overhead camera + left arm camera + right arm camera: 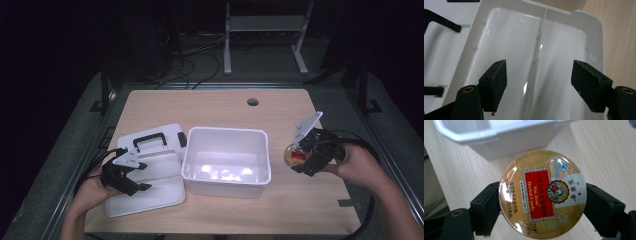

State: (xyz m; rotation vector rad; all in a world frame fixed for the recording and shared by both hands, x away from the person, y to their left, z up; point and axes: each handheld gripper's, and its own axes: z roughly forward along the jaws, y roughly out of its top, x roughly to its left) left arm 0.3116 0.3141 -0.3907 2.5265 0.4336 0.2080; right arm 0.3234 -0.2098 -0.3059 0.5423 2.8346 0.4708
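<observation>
A round gold candy tin (294, 154) with a red label hangs above the table, right of the white open box (225, 131). My right gripper (300, 157) is shut on the tin. In the right gripper view both pads press the rim of the tin (542, 193), with the box's wall (499, 137) beyond it. My left gripper (145, 176) is open over the white lid (150, 197), which lies upside down left of the box. In the left gripper view the jaws stand wide apart above the lid's glossy inside (564, 45), with nothing between them.
The lid's black handle (149, 140) points toward the table's far side and also appears as a black bar (441, 21). The wooden table (215, 107) has a cable hole (253, 102) at the back. A white metal frame (265, 30) stands behind the table.
</observation>
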